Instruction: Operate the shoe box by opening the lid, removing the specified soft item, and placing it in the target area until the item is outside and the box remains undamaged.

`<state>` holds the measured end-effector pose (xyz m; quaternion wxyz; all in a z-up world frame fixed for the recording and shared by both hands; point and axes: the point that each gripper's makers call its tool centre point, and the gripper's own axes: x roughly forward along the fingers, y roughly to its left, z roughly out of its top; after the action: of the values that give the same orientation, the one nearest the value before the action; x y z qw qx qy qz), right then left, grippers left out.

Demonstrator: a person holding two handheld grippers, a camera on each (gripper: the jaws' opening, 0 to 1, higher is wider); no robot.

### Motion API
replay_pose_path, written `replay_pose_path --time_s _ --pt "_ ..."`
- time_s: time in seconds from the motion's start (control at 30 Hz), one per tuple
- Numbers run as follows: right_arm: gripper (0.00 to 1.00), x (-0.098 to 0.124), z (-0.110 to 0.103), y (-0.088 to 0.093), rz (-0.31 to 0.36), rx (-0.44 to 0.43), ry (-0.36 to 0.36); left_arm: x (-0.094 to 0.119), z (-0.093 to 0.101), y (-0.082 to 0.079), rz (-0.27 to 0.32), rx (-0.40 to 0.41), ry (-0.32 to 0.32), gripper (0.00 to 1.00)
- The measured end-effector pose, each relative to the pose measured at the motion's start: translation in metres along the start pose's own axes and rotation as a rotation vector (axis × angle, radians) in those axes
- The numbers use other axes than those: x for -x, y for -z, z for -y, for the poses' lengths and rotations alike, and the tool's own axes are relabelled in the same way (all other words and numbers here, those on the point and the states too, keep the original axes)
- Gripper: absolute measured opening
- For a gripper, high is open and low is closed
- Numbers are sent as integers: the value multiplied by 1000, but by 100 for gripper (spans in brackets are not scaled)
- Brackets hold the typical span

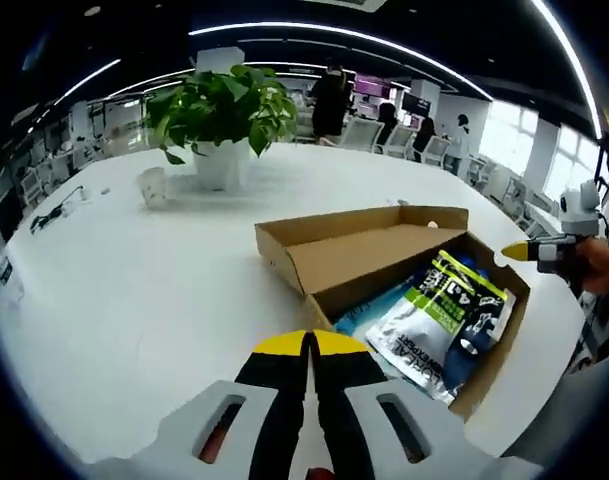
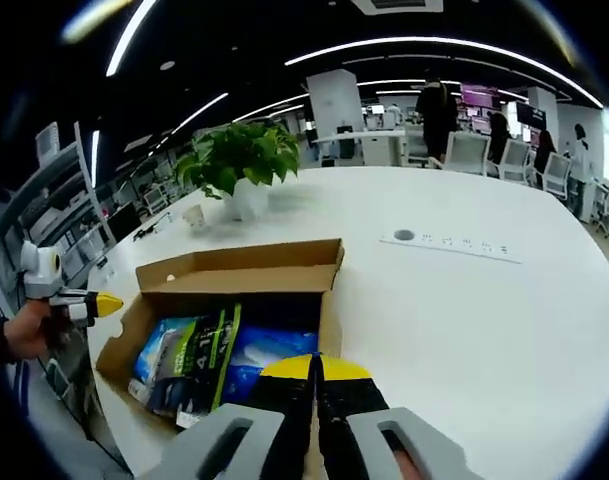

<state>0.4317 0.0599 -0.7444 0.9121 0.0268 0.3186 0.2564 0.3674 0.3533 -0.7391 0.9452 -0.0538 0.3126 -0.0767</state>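
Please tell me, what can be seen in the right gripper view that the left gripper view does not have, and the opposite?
Right gripper view alone: a flat grey strip with a round socket on the table.

Left gripper view alone: a small white cup beside the plant pot and a dark cable near the table's far edge.

Both: the open shoe box with soft packets inside, the potted plant, and each view's own shut claw.
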Motion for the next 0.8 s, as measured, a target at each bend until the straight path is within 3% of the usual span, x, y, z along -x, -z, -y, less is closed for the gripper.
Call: replay_pose_path --time_s 0.3,0.57,0.8 --pt "0 16 -11 16 18 6 -38 14 26 -1 15 26 24 0" --pt "0 36 -24 19 78 -74 -43 21 55 4 4 33 62 0" --pt "0 46 -35 30 88 -96 -49 19 78 11 -7 49 77 0"
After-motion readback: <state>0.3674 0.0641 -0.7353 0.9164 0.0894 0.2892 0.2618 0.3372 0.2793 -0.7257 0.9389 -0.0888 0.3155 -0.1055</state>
